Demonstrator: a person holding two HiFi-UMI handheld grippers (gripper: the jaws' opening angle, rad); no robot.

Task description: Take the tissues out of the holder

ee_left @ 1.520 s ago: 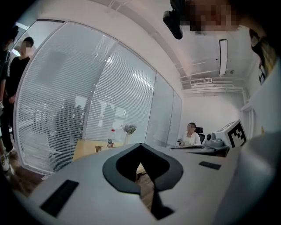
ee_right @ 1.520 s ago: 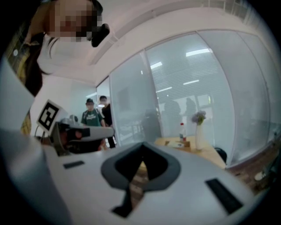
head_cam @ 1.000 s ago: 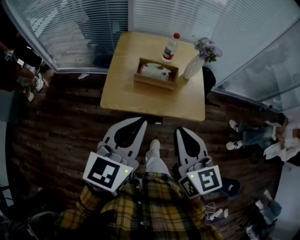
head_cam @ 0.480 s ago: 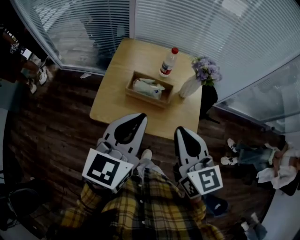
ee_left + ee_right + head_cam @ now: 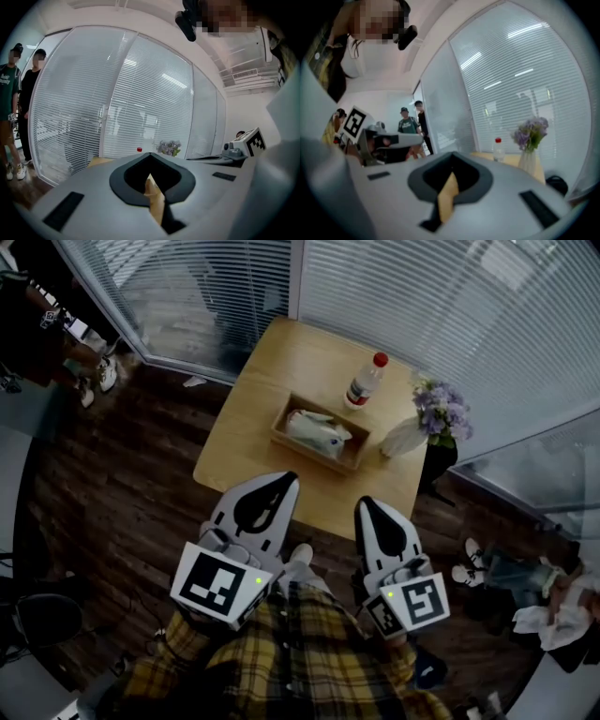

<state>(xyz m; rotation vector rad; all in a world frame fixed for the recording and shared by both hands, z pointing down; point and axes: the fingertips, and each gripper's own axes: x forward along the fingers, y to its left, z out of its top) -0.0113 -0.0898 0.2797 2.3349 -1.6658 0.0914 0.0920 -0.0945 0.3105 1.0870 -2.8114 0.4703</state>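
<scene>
A wooden tissue holder (image 5: 284,430) stands in the middle of a small wooden table (image 5: 246,404), with a white pack of tissues (image 5: 317,429) lying inside it. My left gripper (image 5: 286,478) is shut and empty, its tip over the table's near edge, short of the holder. My right gripper (image 5: 364,503) is also shut and empty, at the near edge to the right. In the left gripper view the left gripper (image 5: 150,154) meets in a point, as the right gripper (image 5: 452,154) does in its own view. The holder is hidden behind the jaws in both gripper views.
A clear bottle with a red cap (image 5: 367,381) stands behind the holder. A white vase of purple flowers (image 5: 427,418) is at the table's right corner. Glass walls with blinds (image 5: 394,306) close off the far side. People stand at the left (image 5: 9,108) and sit at the right (image 5: 525,587).
The table has drawn nearer in the head view. Both grippers have advanced from the floor side up to its near edge, side by side, still shut.
</scene>
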